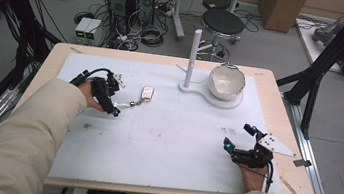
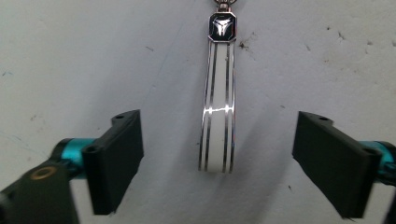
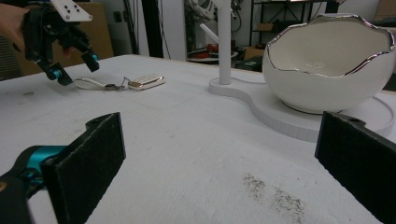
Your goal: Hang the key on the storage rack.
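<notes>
In the high view, the left gripper (image 1: 114, 108) is hovering over the strap end of the key fob (image 1: 147, 93), which is lying on the white mat (image 1: 163, 146) left of the bowl stand (image 1: 210, 96). The right gripper (image 1: 238, 138) is resting open and empty near the mat's right edge.

In the left gripper view, the key strap (image 2: 217, 107) is lying between the parted jaws, untouched.

In the right gripper view, the jaws are standing wide apart, facing the eggshell-shaped bowl (image 3: 329, 60).

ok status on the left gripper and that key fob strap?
Left gripper open, jaws astride the key fob strap, not touching. Right gripper open, idle near the table edge. Nothing in the way.
</notes>
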Action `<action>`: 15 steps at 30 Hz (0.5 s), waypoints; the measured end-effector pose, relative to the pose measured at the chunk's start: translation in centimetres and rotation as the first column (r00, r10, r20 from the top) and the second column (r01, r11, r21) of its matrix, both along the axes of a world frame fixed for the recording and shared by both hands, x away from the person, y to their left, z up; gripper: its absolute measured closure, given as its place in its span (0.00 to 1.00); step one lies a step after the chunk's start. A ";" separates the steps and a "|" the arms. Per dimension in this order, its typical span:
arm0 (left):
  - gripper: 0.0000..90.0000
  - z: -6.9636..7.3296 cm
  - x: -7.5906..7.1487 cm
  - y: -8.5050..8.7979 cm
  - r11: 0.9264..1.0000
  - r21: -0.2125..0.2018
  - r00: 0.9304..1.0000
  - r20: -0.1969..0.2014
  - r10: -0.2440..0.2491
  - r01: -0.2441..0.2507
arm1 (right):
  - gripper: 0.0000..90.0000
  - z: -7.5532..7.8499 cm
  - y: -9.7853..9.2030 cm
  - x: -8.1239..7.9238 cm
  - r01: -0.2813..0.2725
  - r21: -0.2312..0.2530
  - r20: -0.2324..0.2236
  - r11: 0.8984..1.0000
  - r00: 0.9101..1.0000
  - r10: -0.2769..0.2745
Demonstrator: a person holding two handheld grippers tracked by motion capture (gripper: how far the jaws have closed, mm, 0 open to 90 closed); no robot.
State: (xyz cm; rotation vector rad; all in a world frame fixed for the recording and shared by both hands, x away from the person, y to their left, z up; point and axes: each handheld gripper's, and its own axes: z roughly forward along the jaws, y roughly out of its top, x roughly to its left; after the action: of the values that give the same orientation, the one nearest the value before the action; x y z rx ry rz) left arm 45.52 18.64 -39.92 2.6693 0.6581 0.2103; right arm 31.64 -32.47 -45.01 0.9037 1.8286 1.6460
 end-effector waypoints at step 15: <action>0.57 -0.3 -0.2 -0.3 0.998 0.062 0.999 -0.042 -0.011 0.013 | 0.01 0.0 0.0 0.0 0.000 0.002 -0.005 1.000 1.000 0.000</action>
State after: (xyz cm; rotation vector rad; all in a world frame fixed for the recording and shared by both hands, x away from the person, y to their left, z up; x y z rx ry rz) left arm 45.37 18.37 -40.19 2.7433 0.6586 0.1757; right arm 31.62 -32.49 -45.00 0.9098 1.8302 1.6476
